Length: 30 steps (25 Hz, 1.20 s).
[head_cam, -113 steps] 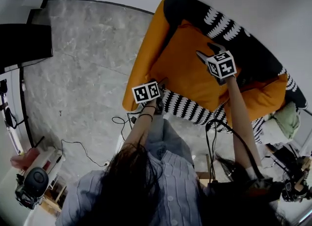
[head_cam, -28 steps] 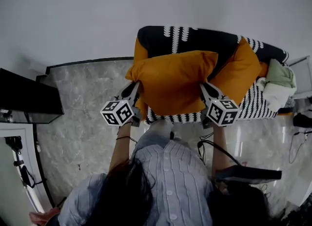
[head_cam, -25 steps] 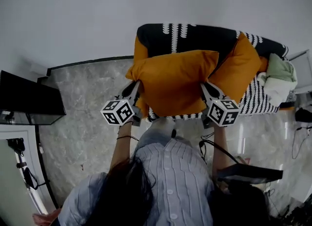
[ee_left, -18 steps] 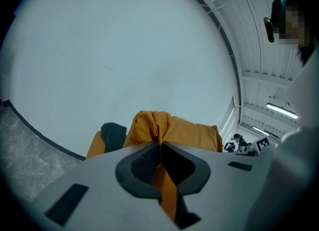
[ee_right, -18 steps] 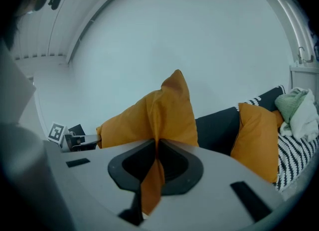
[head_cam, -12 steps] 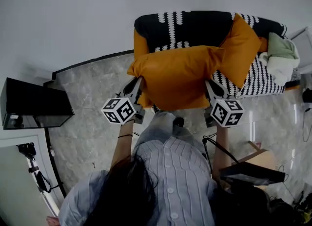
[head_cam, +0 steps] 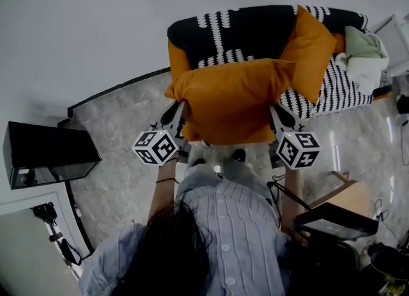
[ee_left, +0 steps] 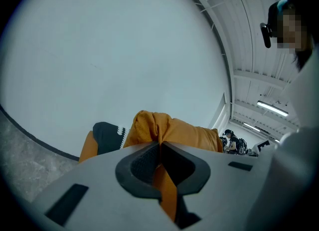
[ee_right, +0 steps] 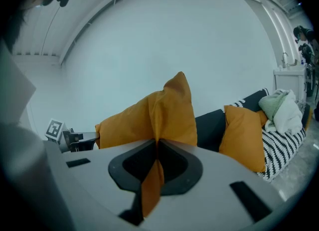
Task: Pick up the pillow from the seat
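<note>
Head view: the pillow [head_cam: 230, 100] hangs in the air in front of the person, clear of the sofa [head_cam: 255, 29] and partly over the floor [head_cam: 121, 128]. The left gripper [head_cam: 181, 112] pinches its left edge and the right gripper [head_cam: 275, 113] its right edge, probably so the soft body stays spread flat rather than folding. Each gripper view shows jaws clenched on a fold of orange fabric. No real container is here; the sofa holds only a second cushion [head_cam: 313, 42] and a cloth bundle [head_cam: 364, 48] at its far end.
</note>
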{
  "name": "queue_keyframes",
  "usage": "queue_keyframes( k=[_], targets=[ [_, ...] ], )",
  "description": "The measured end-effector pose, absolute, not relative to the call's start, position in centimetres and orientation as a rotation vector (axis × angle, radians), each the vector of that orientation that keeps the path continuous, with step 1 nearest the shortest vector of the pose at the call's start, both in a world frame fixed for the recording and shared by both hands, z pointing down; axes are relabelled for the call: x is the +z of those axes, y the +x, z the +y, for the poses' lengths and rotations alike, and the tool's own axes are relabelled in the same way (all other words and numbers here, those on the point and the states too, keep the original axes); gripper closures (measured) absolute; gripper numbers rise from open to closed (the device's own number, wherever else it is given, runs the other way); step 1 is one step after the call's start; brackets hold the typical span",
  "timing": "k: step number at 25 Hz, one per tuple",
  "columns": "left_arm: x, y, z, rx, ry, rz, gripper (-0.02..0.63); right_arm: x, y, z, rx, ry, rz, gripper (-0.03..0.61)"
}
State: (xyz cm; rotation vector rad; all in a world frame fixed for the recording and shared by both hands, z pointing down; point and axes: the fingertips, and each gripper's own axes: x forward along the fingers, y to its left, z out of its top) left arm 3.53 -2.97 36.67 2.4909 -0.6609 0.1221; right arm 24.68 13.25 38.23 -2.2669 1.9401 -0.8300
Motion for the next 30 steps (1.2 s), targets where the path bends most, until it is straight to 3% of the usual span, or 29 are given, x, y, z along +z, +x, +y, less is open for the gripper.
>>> queue_keyframes(
  k=[15,30],
  targets=[
    [34.9,-3.2,-6.6,0.079,2.532,-0.441,0.588,35.0,16.3,11.8,-0.695,-2.387,1.733,0.546],
    [34.7,-6.6,-5.5,0.134,2.560,-0.055,0.588,35.7,7.5,17.4,-0.677,-2.605,1.321,0.549]
  ],
)
